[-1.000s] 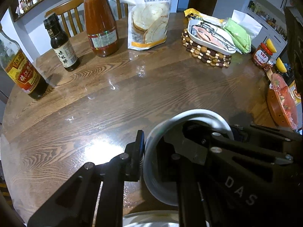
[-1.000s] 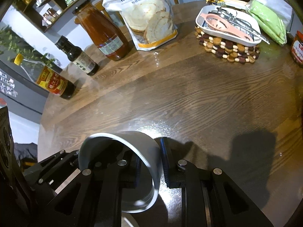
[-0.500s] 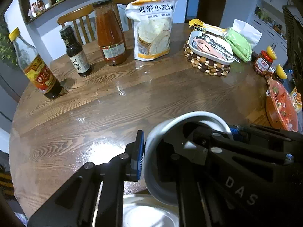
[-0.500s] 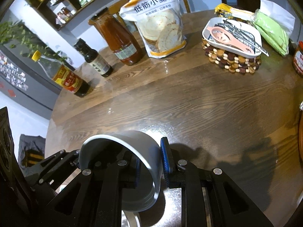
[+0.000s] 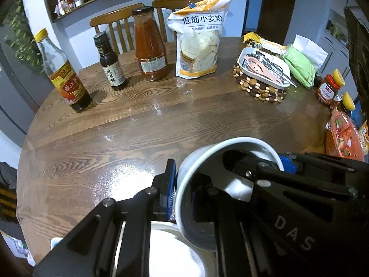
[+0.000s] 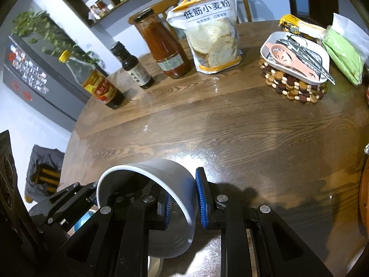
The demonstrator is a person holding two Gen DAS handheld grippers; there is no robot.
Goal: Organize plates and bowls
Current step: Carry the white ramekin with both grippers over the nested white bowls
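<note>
A white bowl (image 5: 238, 185) hangs tilted above the wooden table (image 5: 161, 129), held from two sides. My left gripper (image 5: 182, 191) is shut on its left wall, one finger outside and one inside. My right gripper (image 6: 184, 204) is shut on the opposite wall of the same bowl (image 6: 166, 173). In the left wrist view the right gripper's blue pad (image 5: 286, 164) shows at the bowl's far rim. Directly under the bowl lies a white dish (image 5: 173, 251), partly hidden by my fingers.
At the back of the table stand a vinegar bottle (image 5: 66, 80), a dark sauce bottle (image 5: 110, 67), a red sauce jar (image 5: 150, 48) and a flour bag (image 5: 198, 39). A white tray of utensils (image 5: 265, 69) sits on a beaded trivet. Jars and a wrapped red bowl (image 5: 343, 136) crowd the right edge.
Both grippers have risen with the bowl between them, and the view has tipped up. The white dish beneath has come into sight at the bottom of the left wrist view.
</note>
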